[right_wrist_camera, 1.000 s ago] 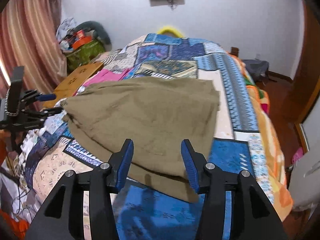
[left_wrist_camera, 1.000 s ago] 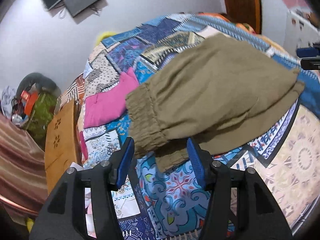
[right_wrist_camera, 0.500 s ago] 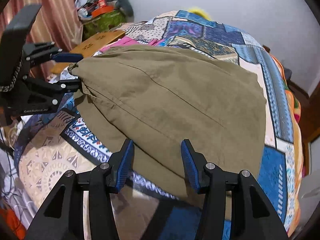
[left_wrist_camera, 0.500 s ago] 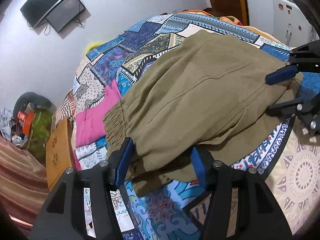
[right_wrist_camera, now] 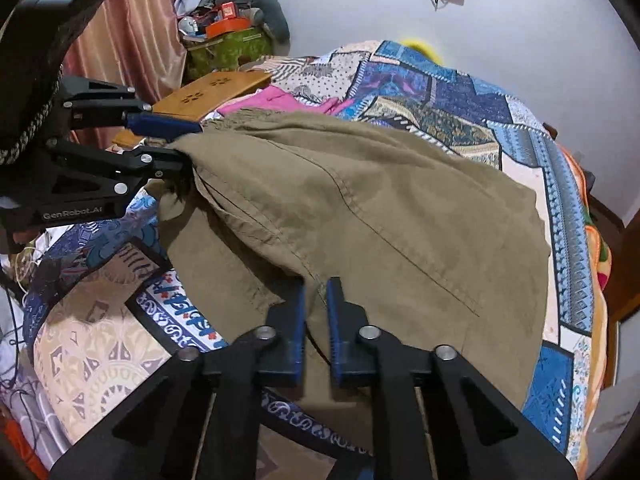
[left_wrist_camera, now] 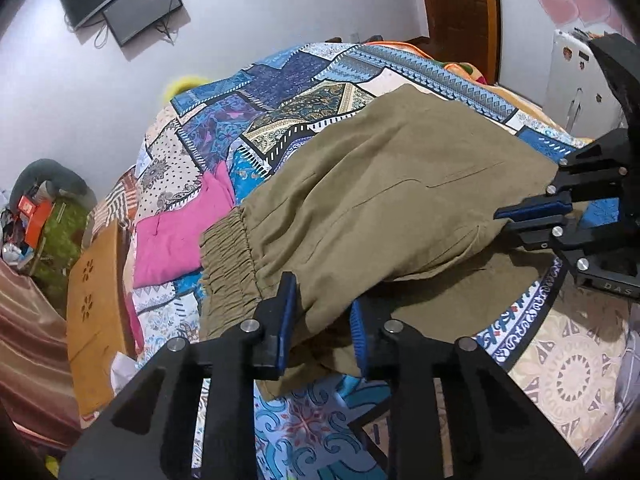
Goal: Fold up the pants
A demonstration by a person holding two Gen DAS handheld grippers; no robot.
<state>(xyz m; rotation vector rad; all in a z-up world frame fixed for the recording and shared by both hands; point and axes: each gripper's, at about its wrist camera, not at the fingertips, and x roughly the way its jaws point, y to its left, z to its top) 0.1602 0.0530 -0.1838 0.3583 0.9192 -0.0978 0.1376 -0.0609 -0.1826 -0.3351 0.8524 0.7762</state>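
Olive-green pants [left_wrist_camera: 380, 184] lie folded over on a patchwork bedspread [left_wrist_camera: 280, 92], elastic waistband [left_wrist_camera: 230, 256] toward the left. My left gripper [left_wrist_camera: 322, 320] has its blue pads around the near edge of the pants beside the waistband, jaws partly closed with cloth between them. In the right wrist view the pants [right_wrist_camera: 380, 208] spread across the bed, and my right gripper [right_wrist_camera: 316, 320] is shut on a fold of their near edge. The left gripper [right_wrist_camera: 180, 148] shows there at the left, the right gripper [left_wrist_camera: 516, 220] in the left wrist view at the right.
A pink cloth [left_wrist_camera: 180, 224] lies beside the waistband. A wooden board [left_wrist_camera: 96, 320] sits at the bed's left edge, also in the right wrist view [right_wrist_camera: 212, 92]. A cluttered green box [right_wrist_camera: 228, 44] and a curtain [right_wrist_camera: 132, 28] stand behind. A wall screen [left_wrist_camera: 132, 4] hangs above.
Both grippers moved in onto the pants' near edge. The right gripper closed on the fabric and the left gripper's jaws narrowed around the cloth by the waistband.
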